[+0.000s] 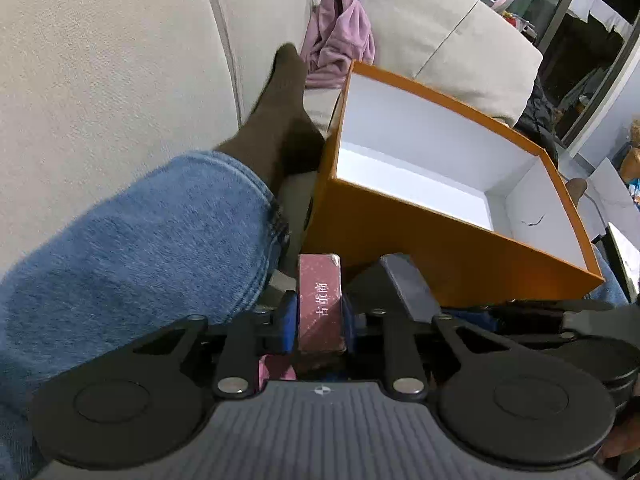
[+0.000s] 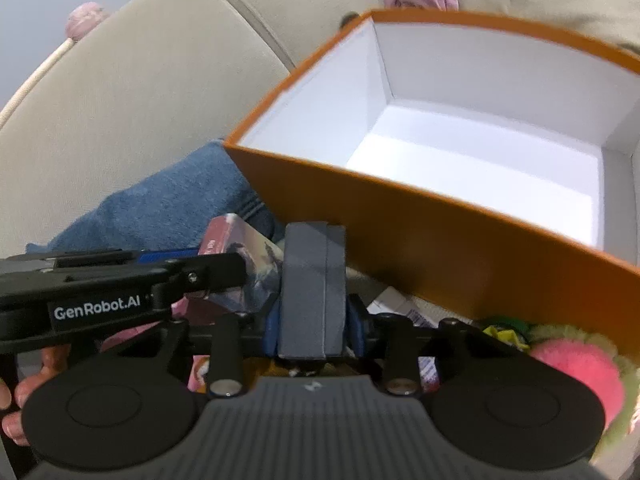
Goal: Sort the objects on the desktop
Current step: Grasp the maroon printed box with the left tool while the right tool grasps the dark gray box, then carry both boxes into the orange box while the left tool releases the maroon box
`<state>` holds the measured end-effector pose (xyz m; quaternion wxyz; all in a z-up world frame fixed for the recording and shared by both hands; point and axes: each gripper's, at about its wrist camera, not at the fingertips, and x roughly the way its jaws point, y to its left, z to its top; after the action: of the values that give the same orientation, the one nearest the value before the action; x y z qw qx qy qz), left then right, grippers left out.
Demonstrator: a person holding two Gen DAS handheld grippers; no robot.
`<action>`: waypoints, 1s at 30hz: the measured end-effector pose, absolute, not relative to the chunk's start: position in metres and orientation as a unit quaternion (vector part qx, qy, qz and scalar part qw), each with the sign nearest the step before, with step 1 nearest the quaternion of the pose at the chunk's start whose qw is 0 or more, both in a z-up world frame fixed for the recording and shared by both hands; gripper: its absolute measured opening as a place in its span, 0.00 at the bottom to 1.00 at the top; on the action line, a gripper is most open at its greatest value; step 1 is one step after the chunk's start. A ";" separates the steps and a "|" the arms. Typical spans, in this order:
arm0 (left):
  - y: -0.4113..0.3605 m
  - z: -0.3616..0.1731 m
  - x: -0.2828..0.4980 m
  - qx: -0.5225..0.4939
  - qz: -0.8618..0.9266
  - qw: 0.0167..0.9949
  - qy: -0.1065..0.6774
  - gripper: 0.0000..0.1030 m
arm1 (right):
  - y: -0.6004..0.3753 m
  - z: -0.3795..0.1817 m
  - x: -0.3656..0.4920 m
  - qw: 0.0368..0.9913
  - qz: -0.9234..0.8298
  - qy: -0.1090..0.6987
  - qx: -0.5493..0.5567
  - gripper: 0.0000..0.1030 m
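Observation:
An open orange box (image 1: 440, 252) with a white, empty inside stands just ahead of both grippers; it also shows in the right wrist view (image 2: 440, 224). My left gripper (image 1: 320, 312) is shut on a small maroon box (image 1: 320, 304) with white characters, held just short of the orange box's near wall. My right gripper (image 2: 312, 320) is shut on a grey case (image 2: 312, 288), also just short of that wall. The maroon box (image 2: 240, 256) and the left gripper's body (image 2: 120, 284) show to its left.
A person's leg in blue jeans (image 1: 140, 248) and a dark sock (image 1: 280, 112) lie left of the box on a beige sofa (image 1: 100, 60). A pink cloth (image 1: 340, 36) lies behind. A pink-green plush (image 2: 580, 372) and papers (image 2: 400, 304) lie under the box's near side.

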<state>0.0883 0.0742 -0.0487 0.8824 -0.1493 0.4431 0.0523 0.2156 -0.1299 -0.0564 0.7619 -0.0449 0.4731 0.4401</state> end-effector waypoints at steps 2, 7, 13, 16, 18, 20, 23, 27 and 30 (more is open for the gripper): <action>0.075 -0.041 0.084 -0.149 0.048 0.886 0.436 0.25 | -0.133 -0.044 0.214 0.768 0.447 0.457 -0.045 0.34; 0.074 -0.011 0.069 -0.135 0.046 0.904 0.404 0.25 | -0.135 -0.016 0.204 0.779 0.461 0.422 -0.056 0.34; 0.076 0.031 0.059 -0.132 0.045 0.926 0.351 0.25 | -0.157 0.030 0.200 0.786 0.487 0.380 -0.021 0.34; 0.075 0.050 0.065 -0.125 0.039 0.937 0.325 0.25 | -0.160 0.054 0.203 0.802 0.485 0.348 -0.011 0.34; 0.073 0.061 0.071 -0.120 0.033 0.943 0.310 0.25 | -0.163 0.067 0.208 0.817 0.475 0.326 -0.009 0.34; 0.069 0.071 0.080 -0.112 0.026 0.948 0.296 0.25 | -0.168 0.075 0.215 0.832 0.458 0.313 -0.008 0.34; 0.061 0.076 0.100 -0.106 0.006 0.951 0.290 0.25 | -0.174 0.075 0.231 0.848 0.429 0.312 0.001 0.34; 0.045 0.069 0.133 -0.089 -0.016 0.950 0.297 0.25 | -0.182 0.062 0.252 0.864 0.386 0.324 0.009 0.34; 0.034 0.056 0.155 -0.082 -0.036 0.946 0.312 0.25 | -0.182 0.046 0.269 0.873 0.352 0.338 0.008 0.34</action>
<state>0.1553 0.0339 0.0562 0.9458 -0.0820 0.3122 -0.0362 0.2688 -0.1825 0.0459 0.8726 0.0075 0.3384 0.3522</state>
